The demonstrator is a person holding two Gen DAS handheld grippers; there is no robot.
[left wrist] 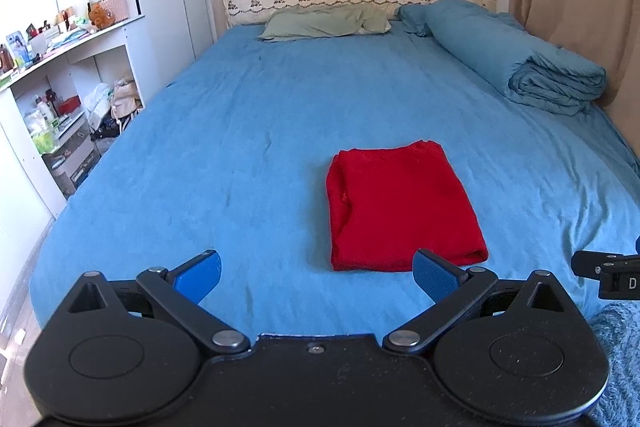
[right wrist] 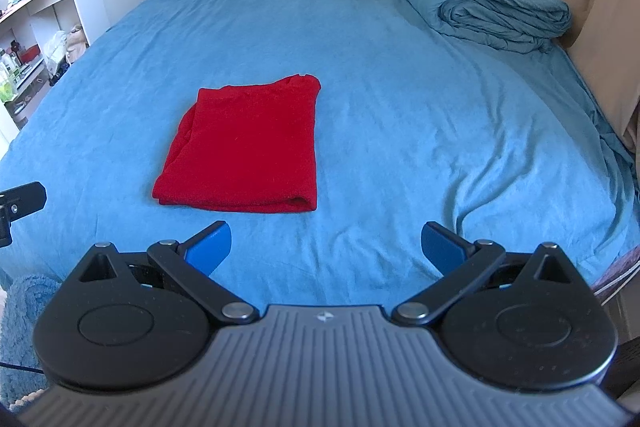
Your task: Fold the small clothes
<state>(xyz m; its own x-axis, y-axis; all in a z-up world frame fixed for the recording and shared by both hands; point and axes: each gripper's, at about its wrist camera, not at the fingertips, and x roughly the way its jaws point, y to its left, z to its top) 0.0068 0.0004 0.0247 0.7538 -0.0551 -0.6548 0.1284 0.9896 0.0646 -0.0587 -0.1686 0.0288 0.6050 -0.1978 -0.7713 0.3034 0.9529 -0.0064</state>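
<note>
Left wrist view: folded red knit garment lies flat on the blue bedsheet; left gripper and right gripper hang spread wide near its closest edge, empty.

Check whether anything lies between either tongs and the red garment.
Nothing visible does. Only bare blue sheet separates the open left tongs and open right tongs from the folded red garment.

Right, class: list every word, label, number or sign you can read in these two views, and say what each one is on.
"D": a single white letter on the black part of the right gripper at the edge of the left wrist view; any further letters are cut off.
Small white emblem, no letters: on the grey ribbed gripper housing.
Labels on the shelf bottles: too small and blurred to read.
</note>
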